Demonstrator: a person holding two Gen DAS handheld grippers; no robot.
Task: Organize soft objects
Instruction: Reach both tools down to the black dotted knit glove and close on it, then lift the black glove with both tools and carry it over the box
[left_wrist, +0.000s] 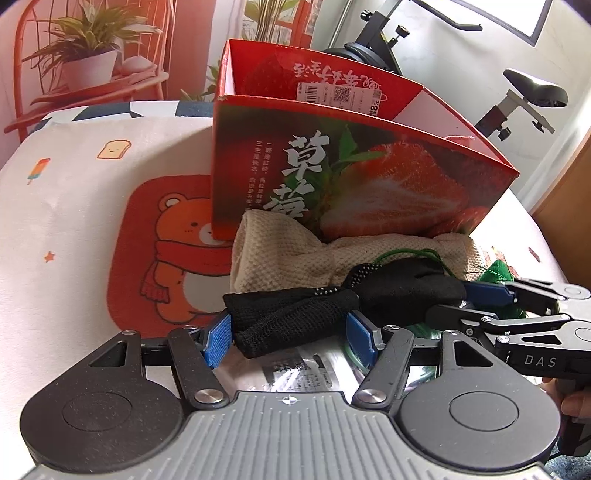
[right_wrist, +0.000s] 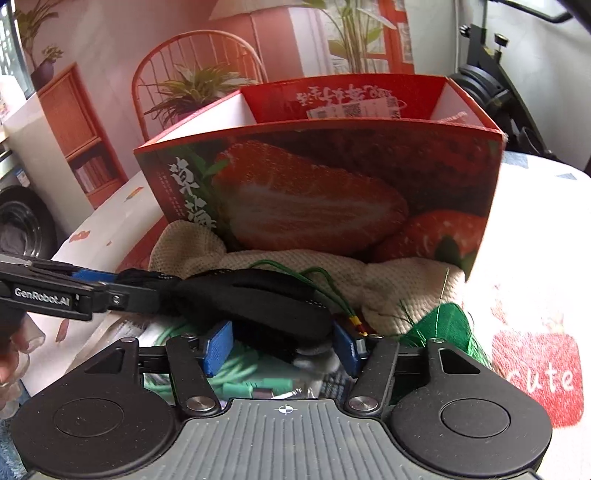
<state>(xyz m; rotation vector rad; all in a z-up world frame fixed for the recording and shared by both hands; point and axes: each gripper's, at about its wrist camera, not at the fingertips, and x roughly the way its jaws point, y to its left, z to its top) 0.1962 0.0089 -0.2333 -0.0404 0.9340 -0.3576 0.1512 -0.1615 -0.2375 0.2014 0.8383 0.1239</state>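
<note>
A black knitted glove (left_wrist: 295, 317) lies on the bed in front of a red strawberry box (left_wrist: 332, 177). My left gripper (left_wrist: 290, 334) stands around the glove's finger end, its blue pads (left_wrist: 218, 339) close to the fabric on both sides. My right gripper (right_wrist: 282, 347) stands around the glove's other end (right_wrist: 266, 302), and it shows from the side in the left wrist view (left_wrist: 476, 295). A cream knitted cloth (left_wrist: 280, 251) lies between the glove and the box. A green tassel (right_wrist: 443, 325) with green cord lies to the right.
The box (right_wrist: 332, 184) is open at the top, with a white divider inside. A clear plastic packet with printed paper (left_wrist: 295, 373) and a green cable (right_wrist: 229, 373) lie under the grippers. The bedcover has a bear print (left_wrist: 166, 251). An exercise bike (left_wrist: 524, 96) stands behind the bed.
</note>
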